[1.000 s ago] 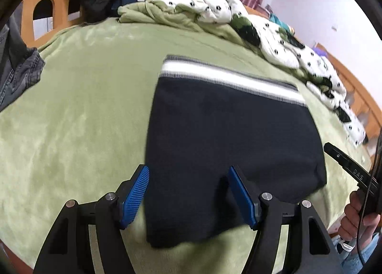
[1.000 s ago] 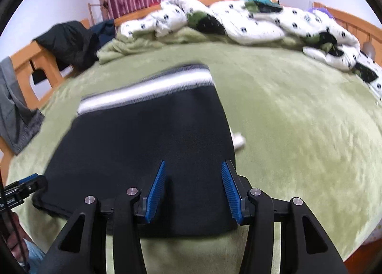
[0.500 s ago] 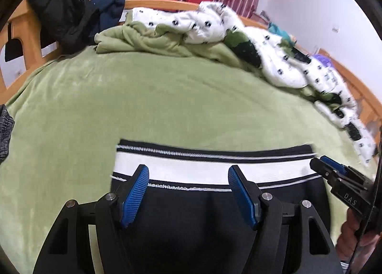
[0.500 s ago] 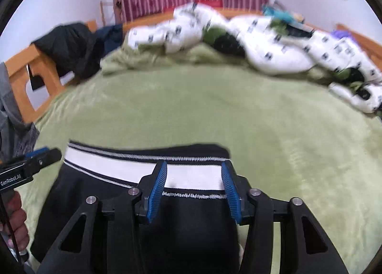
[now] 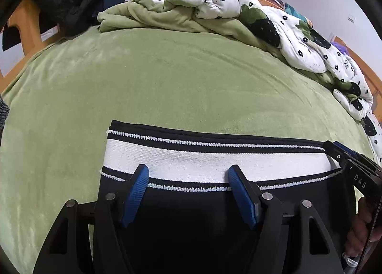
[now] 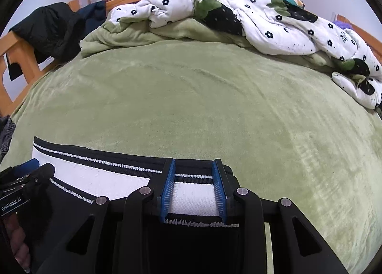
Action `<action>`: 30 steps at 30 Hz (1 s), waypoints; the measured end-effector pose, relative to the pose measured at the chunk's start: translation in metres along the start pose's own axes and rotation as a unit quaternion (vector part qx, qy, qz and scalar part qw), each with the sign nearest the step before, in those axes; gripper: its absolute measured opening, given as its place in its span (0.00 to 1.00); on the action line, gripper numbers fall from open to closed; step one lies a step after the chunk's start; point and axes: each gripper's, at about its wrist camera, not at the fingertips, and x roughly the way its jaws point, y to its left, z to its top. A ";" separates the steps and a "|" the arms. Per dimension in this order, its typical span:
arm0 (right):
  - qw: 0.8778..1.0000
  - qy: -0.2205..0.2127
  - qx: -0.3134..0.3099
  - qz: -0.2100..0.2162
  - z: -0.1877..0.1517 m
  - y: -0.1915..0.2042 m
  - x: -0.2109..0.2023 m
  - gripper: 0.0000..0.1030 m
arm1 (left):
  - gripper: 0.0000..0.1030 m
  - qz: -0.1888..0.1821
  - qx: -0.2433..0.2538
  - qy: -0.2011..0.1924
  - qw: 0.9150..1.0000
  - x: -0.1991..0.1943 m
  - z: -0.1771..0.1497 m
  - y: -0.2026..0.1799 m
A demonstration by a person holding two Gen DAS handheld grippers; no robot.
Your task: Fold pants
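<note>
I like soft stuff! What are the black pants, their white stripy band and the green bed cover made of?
Pants: a matte black knit, probably cotton or a blend; they lie limp and soak up light.
Waistband: looks like ribbed elastic knit, with fine ribs and white stitched edging.
Green bed cover: likely plush fleece; its fuzzy nap shows lighter and darker brushed streaks.

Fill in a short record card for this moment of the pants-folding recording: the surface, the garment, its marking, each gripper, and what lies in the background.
surface: bed with green blanket
garment: black pants, lying flat, already folded
marking: white waistband with black edges, at the far end
left gripper: jaws wide apart over the waistband, nothing pinched
right gripper: jaws have just been closing, waistband's corner between them, pads not clearly pressing
background: rumpled flowered quilt; dark jacket on the wooden bed frame
</note>
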 end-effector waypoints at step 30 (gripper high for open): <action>1.000 -0.008 -0.027 -0.006 -0.002 0.007 -0.010 0.61 | 0.64 -0.062 -0.001 0.022 0.998 -0.005 -0.003 0.004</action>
